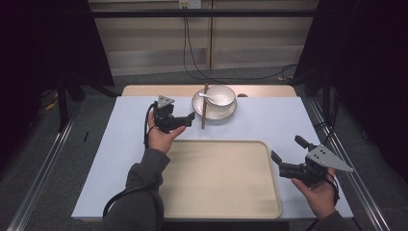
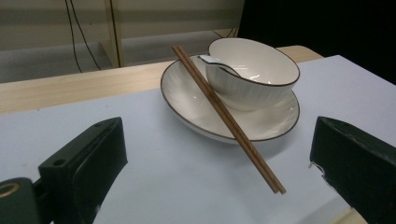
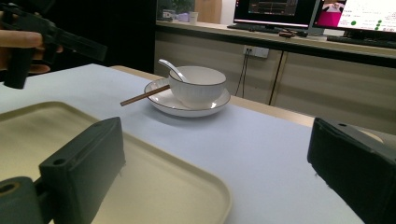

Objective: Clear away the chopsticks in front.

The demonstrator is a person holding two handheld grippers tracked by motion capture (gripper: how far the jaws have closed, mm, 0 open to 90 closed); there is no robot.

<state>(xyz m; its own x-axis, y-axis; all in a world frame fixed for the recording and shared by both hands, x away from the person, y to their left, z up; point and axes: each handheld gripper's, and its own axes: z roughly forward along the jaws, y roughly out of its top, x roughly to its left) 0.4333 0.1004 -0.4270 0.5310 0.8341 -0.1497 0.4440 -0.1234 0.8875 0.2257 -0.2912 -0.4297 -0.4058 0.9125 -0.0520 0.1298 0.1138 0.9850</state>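
A white bowl (image 1: pixel 221 96) with a white spoon (image 1: pixel 206 96) in it stands on a white plate (image 1: pixel 215 113) at the table's far middle. A pair of brown chopsticks (image 1: pixel 204 108) lies across the plate's left rim. My left gripper (image 1: pixel 190 118) is open just left of the plate, jaws empty, pointed at the chopsticks (image 2: pixel 229 119) and bowl (image 2: pixel 252 72). My right gripper (image 1: pixel 286 150) is open and empty beside the right edge of the beige tray (image 1: pixel 221 180). Its view looks over the tray (image 3: pixel 154 172) toward the bowl (image 3: pixel 197 86) and the left gripper (image 3: pixel 100 49).
The tray lies on a pale blue mat (image 1: pixel 125 139) covering the wooden table (image 1: pixel 144 90). Metal rails (image 1: pixel 43 168) run along both sides. Cables (image 1: pixel 192 57) hang behind the table. Monitors (image 3: pixel 327 11) stand on a far counter.
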